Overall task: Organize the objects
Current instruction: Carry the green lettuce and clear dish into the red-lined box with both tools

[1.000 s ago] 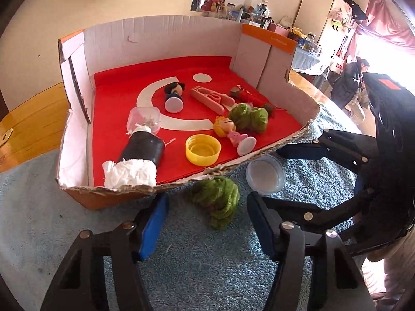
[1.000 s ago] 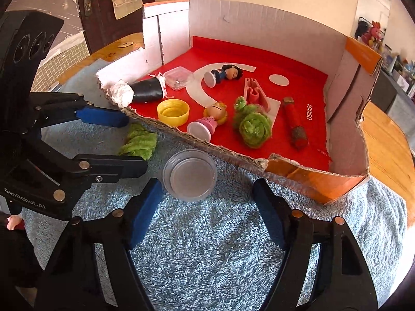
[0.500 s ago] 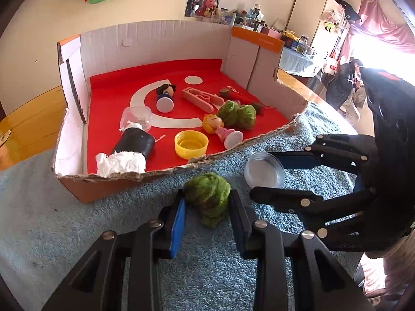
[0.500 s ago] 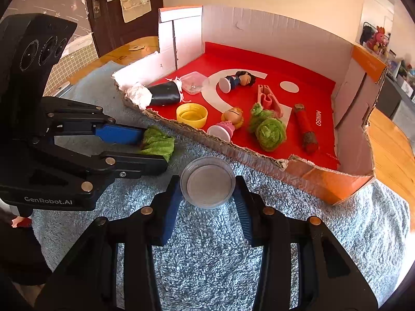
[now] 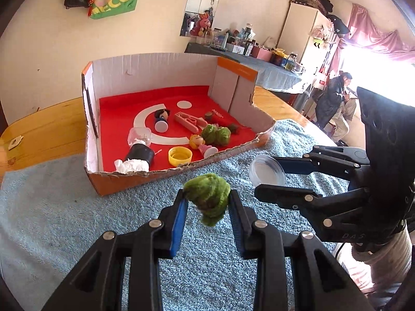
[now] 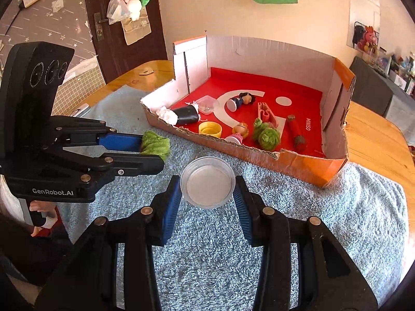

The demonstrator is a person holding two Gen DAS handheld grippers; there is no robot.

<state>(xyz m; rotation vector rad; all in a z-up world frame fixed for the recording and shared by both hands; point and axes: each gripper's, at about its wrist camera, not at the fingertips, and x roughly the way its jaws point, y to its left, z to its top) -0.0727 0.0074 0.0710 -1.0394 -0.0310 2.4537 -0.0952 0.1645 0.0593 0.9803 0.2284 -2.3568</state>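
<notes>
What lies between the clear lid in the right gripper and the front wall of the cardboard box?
Only bare blue towel lies between the clear lid and the cardboard box wall, as the right wrist view shows.

Both views are brightly lit by daylight. In the left wrist view, the window (image 5: 373,59) to the right of the tool is blown out to white, and detail around the pink curtain (image 5: 376,41) is washed away by the glare. Soft shadows are cast on the blue towel (image 5: 52,220) beneath the fingers. Strong fisheye bending is seen toward the edges, where the cardboard box (image 6: 306,160) walls and the wall ahead are curved, and the corners are cut off by a black vignette. Sharp focus is held centrally; distant shelves are rendered soft.
</notes>
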